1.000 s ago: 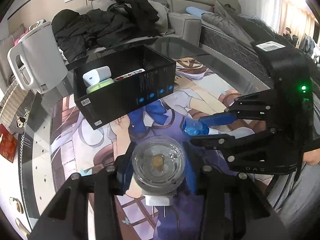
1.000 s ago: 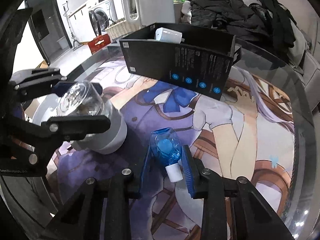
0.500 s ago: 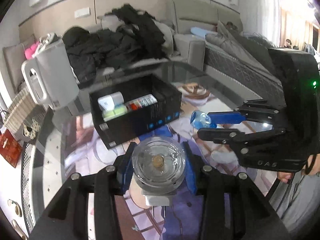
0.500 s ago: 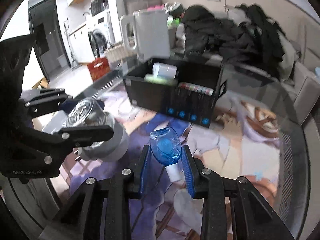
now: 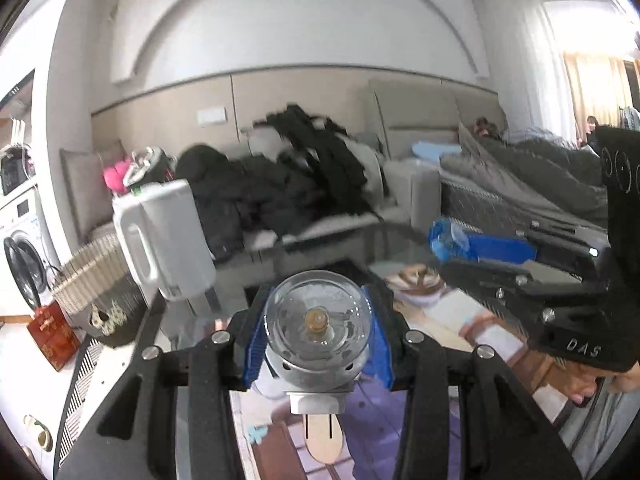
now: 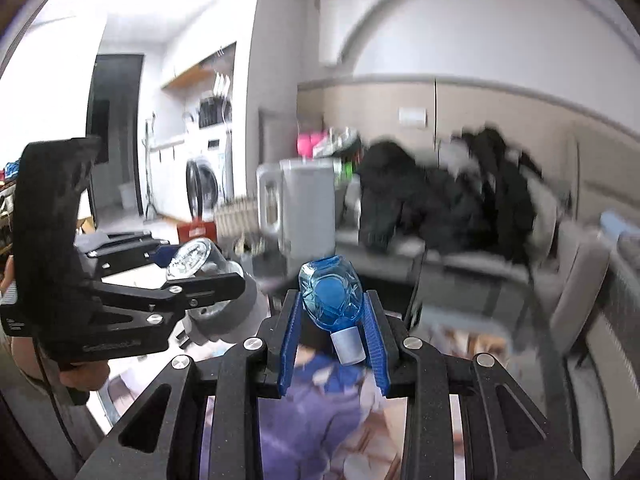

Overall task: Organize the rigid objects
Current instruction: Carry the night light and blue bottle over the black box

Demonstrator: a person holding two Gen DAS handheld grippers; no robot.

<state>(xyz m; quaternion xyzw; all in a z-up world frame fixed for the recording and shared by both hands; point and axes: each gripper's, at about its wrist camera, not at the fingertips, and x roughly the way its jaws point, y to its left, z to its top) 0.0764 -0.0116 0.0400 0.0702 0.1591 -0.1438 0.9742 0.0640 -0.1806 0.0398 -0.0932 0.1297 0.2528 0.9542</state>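
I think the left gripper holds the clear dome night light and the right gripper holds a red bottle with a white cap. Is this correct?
Not quite: the bottle in the right gripper is blue, not red, as the right wrist view shows. The rest stands: its cap is white, and the left gripper holds the clear dome night light.

left gripper (image 5: 318, 346) | raised, tilted up; right gripper (image 6: 332, 332) | likewise; table dropped below view
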